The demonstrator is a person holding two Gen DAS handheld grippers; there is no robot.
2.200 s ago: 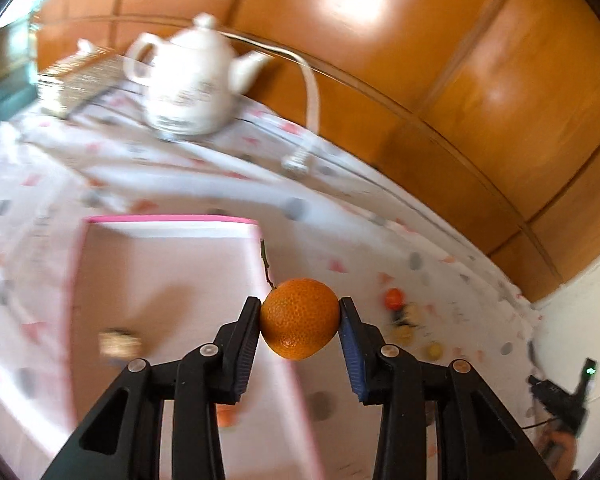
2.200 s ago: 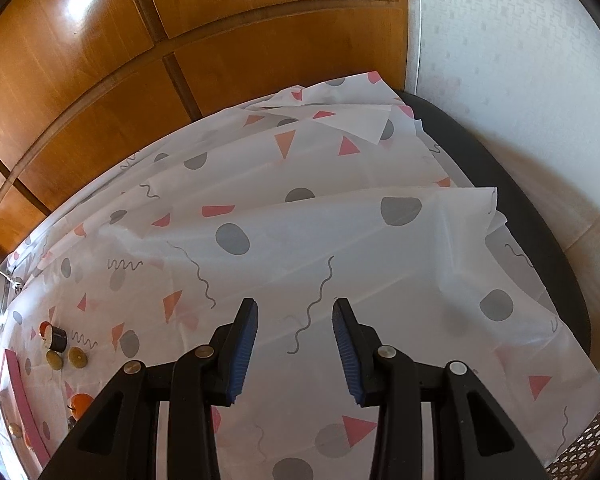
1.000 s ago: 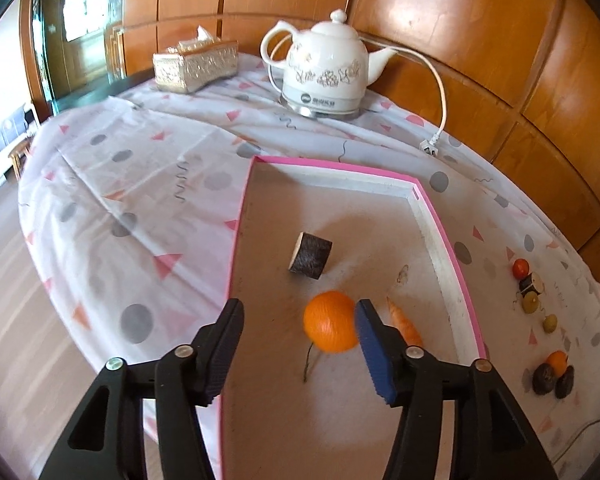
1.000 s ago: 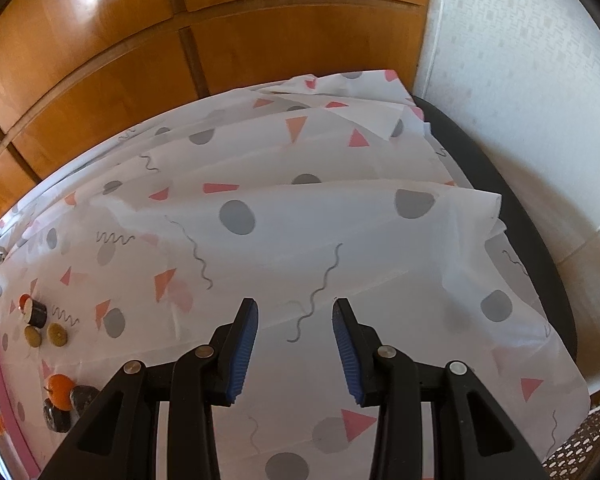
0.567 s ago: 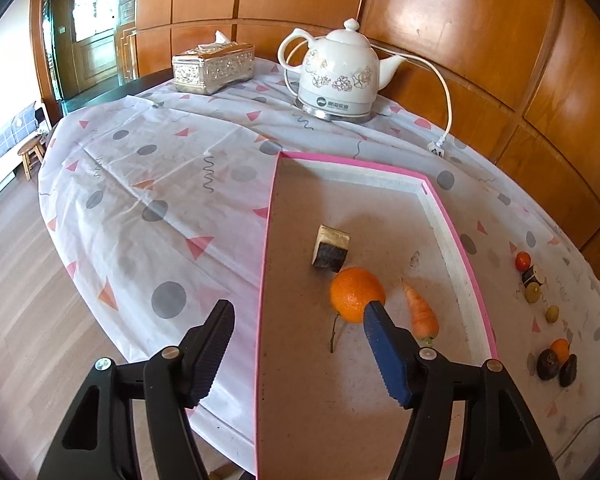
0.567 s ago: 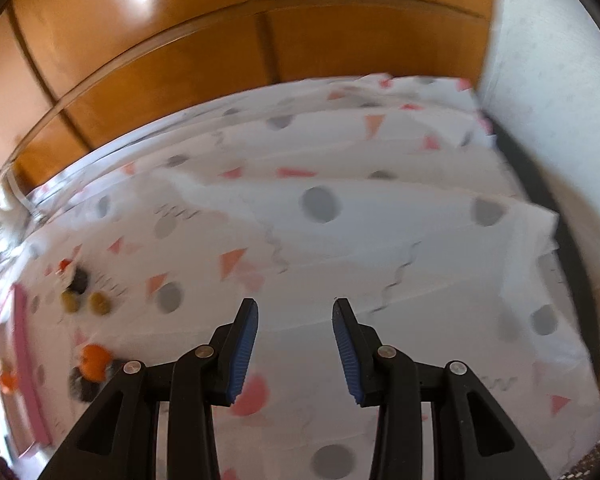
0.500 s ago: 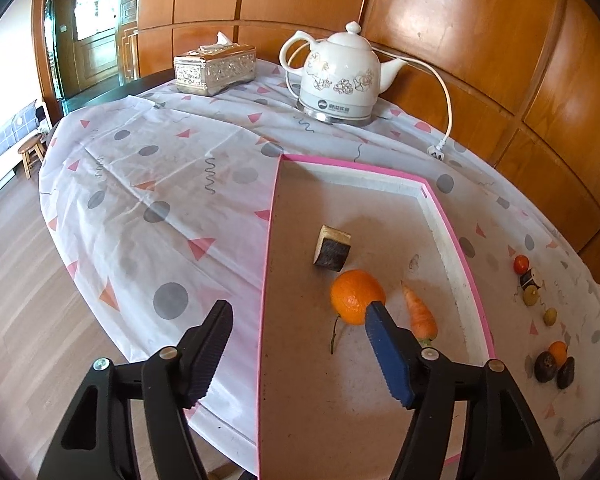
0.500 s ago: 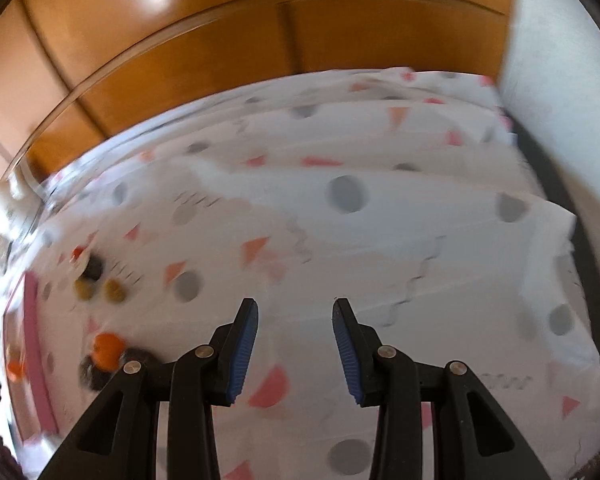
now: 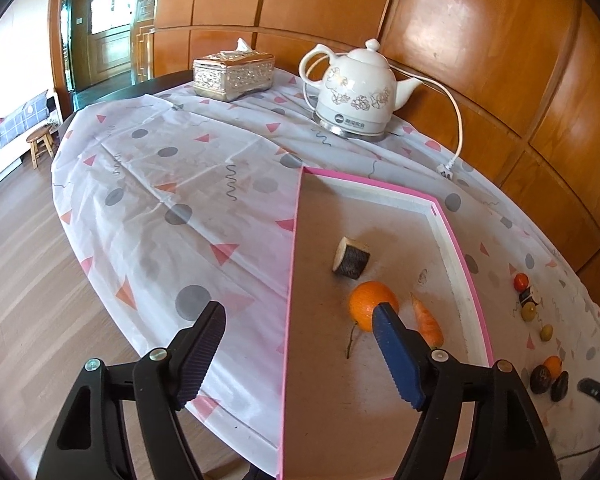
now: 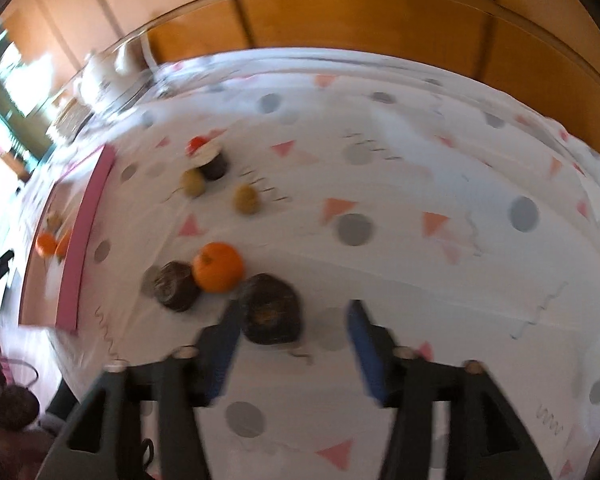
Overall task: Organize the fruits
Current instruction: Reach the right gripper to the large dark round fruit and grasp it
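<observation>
Inside tray rim (image 9: 470, 276), orange (image 9: 367, 305).

A home dining room — kettle (image 9: 354, 94), tissue box (image 9: 233, 75).

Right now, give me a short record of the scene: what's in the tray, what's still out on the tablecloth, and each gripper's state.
tray: pink-rimmed, holds orange, carrot, small log slice
on tablecloth: small orange fruit, two dark fruits, yellowish pieces, one red piece
left gripper: open, holds nothing, jaws just opening
right gripper: open, holds nothing, jaws just opening, near dark fruit
background: white kettle, tissue box
</observation>
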